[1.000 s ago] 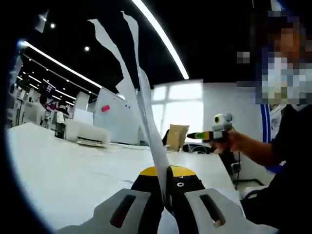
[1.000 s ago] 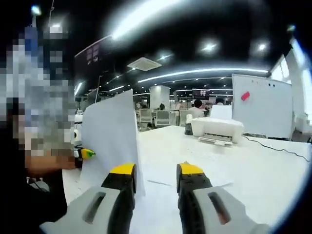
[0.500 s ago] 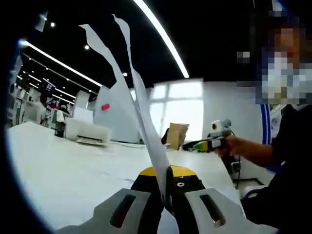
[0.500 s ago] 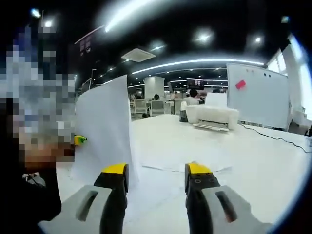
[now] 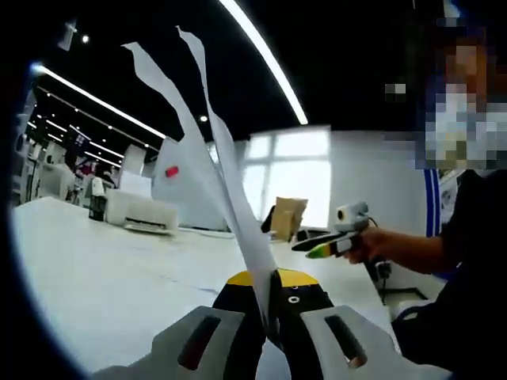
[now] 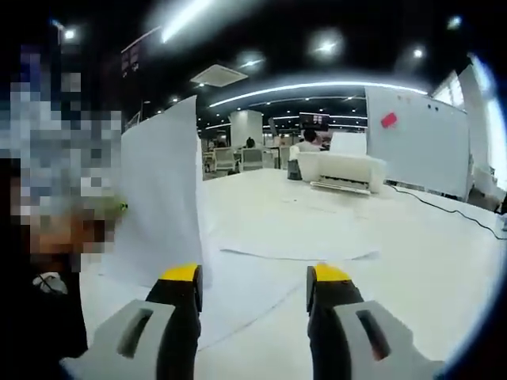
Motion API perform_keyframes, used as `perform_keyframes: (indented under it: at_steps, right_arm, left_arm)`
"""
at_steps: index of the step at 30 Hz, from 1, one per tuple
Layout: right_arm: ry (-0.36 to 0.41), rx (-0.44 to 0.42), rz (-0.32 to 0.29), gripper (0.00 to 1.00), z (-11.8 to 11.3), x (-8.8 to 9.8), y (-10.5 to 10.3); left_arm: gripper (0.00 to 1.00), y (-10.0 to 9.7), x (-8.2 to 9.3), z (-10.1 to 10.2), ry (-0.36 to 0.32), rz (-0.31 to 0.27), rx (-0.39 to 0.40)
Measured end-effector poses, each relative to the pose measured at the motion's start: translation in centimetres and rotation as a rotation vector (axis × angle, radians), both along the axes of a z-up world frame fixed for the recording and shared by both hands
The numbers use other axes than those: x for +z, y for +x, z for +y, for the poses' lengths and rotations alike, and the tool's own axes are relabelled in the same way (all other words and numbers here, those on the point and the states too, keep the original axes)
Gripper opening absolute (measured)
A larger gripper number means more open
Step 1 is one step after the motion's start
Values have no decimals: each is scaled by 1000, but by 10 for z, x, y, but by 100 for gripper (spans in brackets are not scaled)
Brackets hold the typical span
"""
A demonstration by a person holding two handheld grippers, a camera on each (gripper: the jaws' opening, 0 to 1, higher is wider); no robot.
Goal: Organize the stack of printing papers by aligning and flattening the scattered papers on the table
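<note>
The printing papers [image 5: 230, 182] are standing on edge in the left gripper view, where they rise from the bottom centre of the frame to the upper left as thin white strips that fan apart at the top. The left gripper [image 5: 269, 305] is closed on their lower edge, with both yellow-tipped jaws pressed against the sheets. In the right gripper view the same held sheets [image 6: 158, 198] show as a broad white face at the left of the frame, upright above the table [image 6: 412, 253]. More loose paper [image 6: 277, 265] lies flat on the table, in the lower centre of that view, just in front of the jaws.

The right gripper [image 6: 253, 281] is open, with nothing between its jaws. Compared with one second ago the gap between these jaws has become wider, and the flat sheet on the table now lies nearer to them. In the left gripper view the right gripper [image 5: 329, 241] appears at the centre right, held in a hand [image 5: 376, 241], and it has tilted downward since the earlier pictures. The held papers have leaned a little more to the upper left.

I judge that the right gripper is being prepared to take or push the flat sheet, so that it can join the held bundle. The alignment is not finished, because the top edges are not even and paper is left on the table. A printer [image 6: 341, 170] stands far away at the upper centre.
</note>
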State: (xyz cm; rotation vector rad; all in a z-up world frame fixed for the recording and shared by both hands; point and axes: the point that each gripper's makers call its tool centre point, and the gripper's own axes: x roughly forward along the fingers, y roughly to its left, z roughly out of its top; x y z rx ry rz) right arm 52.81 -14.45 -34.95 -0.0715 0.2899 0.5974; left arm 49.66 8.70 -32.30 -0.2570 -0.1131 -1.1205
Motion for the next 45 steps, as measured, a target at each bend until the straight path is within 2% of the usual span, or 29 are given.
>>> perform_keyframes:
  at_steps: [7,15,28,32,37,38,45]
  right_arm:
    - [-13,-16,25,52,-3,-17,12]
    - [17,-34,55,58,-3,-37,23]
    - [26,-28,45,66,11,-45,36]
    - [-6,-14,30,69,16,-49,41]
    - [-17,-11,21,70,17,-52,42]
    - [-4,-12,26,70,18,-58,44]
    - [-12,-10,23,69,19,-58,47]
  left_arm:
    - [7,0,-1,-1,3,1,0]
    - [7,0,-1,-1,5,-1,0]
    - [7,1,-1,-1,6,1,2]
    - [7,1,-1,-1,6,2,2]
    - [7,1,-1,-1,5,2,1]
    - [7,0,-1,-1,5,2,1]
    - [7,0,-1,-1,4,3,-1]
